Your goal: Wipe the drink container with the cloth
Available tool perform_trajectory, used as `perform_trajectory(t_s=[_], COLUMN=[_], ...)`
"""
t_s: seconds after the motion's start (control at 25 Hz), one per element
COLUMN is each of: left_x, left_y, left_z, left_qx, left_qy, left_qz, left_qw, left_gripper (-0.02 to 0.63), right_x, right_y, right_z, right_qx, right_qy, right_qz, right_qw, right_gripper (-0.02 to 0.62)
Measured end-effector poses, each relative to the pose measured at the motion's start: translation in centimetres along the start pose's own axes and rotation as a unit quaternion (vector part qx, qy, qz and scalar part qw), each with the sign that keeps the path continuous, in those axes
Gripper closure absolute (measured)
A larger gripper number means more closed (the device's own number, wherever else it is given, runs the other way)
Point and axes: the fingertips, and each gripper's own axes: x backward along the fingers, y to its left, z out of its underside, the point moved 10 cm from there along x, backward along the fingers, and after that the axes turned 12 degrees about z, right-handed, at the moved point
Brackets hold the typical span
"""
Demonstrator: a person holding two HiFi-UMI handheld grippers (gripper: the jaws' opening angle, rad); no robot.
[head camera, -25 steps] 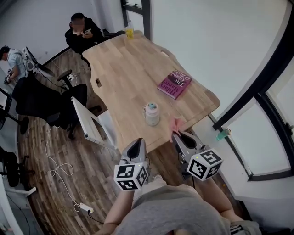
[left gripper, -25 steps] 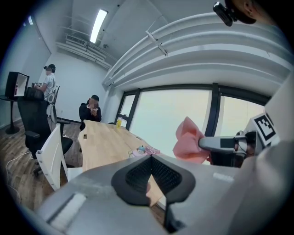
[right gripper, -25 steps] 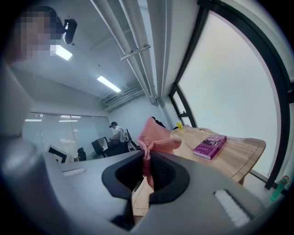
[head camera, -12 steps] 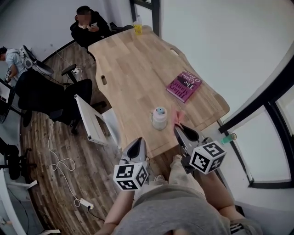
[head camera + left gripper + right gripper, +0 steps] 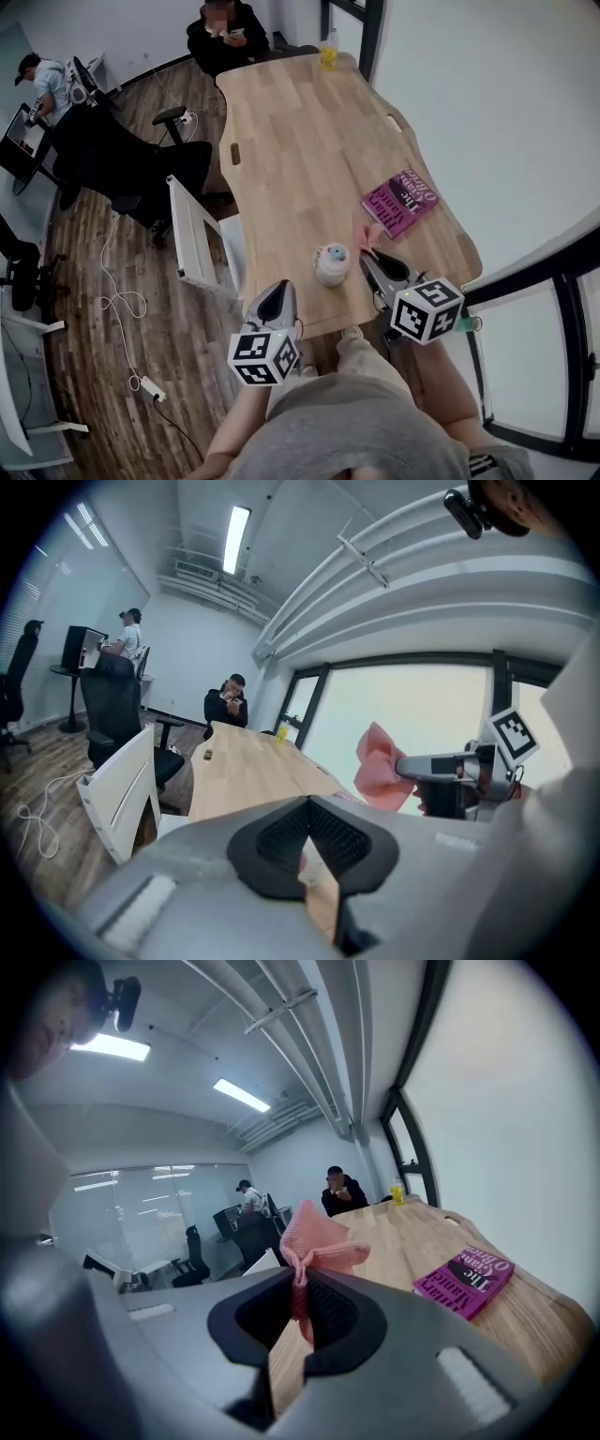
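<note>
The drink container, a small pale jar with a teal lid, stands upright near the front edge of the wooden table. Just to its right my right gripper is shut on a pink cloth, which bunches up above the jaws. The cloth sits beside the jar, and I cannot tell whether they touch. My left gripper hangs below the table's front edge, left of the jar, shut with nothing in it. From the left gripper view the pink cloth shows off to the right.
A magenta book lies on the table right of the jar. A yellow drink stands at the far end, where a person sits. A white chair and black office chairs stand left of the table.
My right gripper has carried the pink cloth forward over the table edge, close beside the jar. The head view has shifted, and the left gripper stays low at the front.
</note>
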Motion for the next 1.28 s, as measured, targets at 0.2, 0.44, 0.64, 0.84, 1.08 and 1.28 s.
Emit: perform_trajectory(t_s=[0.2,0.44,0.64,0.84,1.08,1.28], left_x=[-2.1,-4.1,-4.9,-5.5,-6.2,-6.6], left_y=[-0.5,-1.0,-1.3,-1.6,-2.2,-2.8], left_z=[-0.5,-0.7,-0.4,0.0,0.9,1.5], left_qx=[0.027,0.039,0.051,0.064,0.079,0.088], left_qy=[-0.02,-0.034,-0.041,-0.051,-0.061,-0.067], left_qz=[-0.045,-0.093,-0.13,-0.163,-0.2,-0.228], left_qw=[0.9984,0.9943,0.9893,0.9832,0.9747,0.9673], left_gripper=[0.603,0.603,0.603,0.603,0.603,0.603], right_x=[-3.0,-6.5,-9.2,-11.3,-13.3,-14.3], right_y=[-2.0,-3.8,-4.7,-5.3,-5.5,-5.6], right_z=[-1.2,-2.0,-2.1,-1.6,-0.8,-0.4], right_qx=[0.022,0.049,0.069,0.085,0.107,0.122], right_qy=[0.039,0.084,0.134,0.184,0.235,0.261], right_qz=[-0.051,-0.106,-0.155,-0.204,-0.261,-0.304], right_qw=[0.998,0.99,0.976,0.958,0.93,0.908], right_gripper=[0.571,0.571,0.571,0.571,0.571,0.571])
